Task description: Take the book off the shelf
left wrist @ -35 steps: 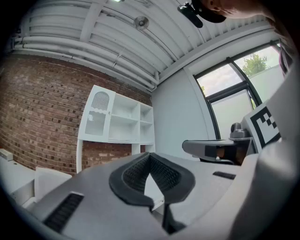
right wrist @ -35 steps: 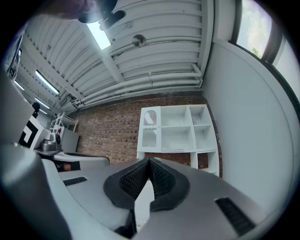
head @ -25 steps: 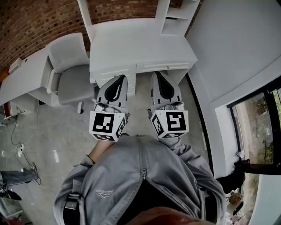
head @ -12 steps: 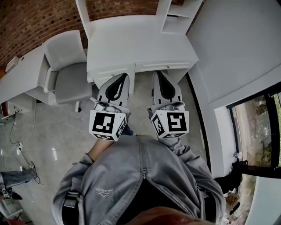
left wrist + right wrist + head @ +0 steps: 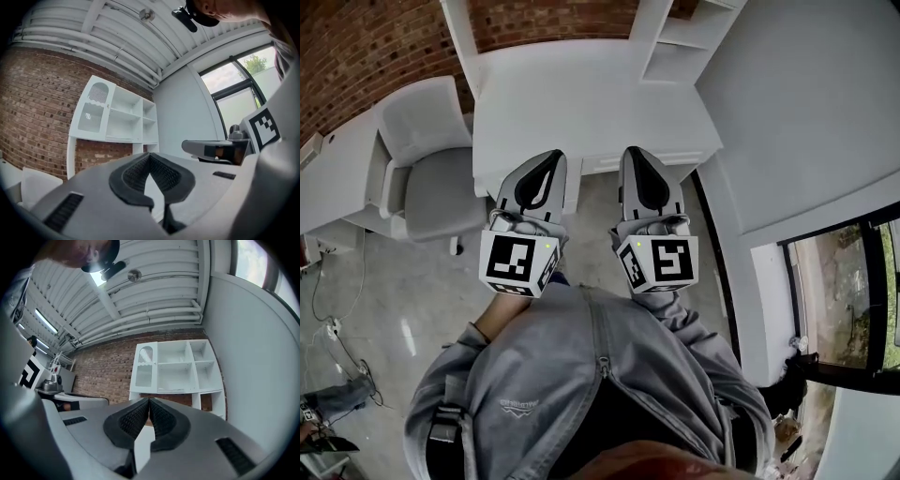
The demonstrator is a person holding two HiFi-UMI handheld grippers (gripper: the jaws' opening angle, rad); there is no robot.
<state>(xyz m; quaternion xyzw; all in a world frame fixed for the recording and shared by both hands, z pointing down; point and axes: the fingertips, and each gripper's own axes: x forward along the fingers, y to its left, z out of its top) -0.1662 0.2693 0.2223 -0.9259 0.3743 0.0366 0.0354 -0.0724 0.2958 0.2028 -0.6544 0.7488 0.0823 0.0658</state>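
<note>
A white cubby shelf (image 5: 176, 369) stands on a white desk (image 5: 581, 94) against the brick wall; it also shows as the shelf (image 5: 117, 119) and the shelf (image 5: 675, 42). No book is plain to see; a thin pale flat thing (image 5: 171, 390) lies in a lower compartment. My left gripper (image 5: 551, 157) and right gripper (image 5: 635, 153) are held side by side at the desk's near edge, pointing at it. The left gripper (image 5: 150, 155) is shut and empty. The right gripper (image 5: 149, 401) is likewise shut with nothing between its pads.
A grey office chair (image 5: 427, 178) stands left of the desk, with a second white desk (image 5: 333, 178) beyond it. A white wall (image 5: 787, 112) and a dark-framed window (image 5: 853, 281) run along the right. Cables lie on the floor at the left.
The person has stepped closer to the desk, so its near edge now lies under the gripper tips. Both grippers stay shut, side by side.
</note>
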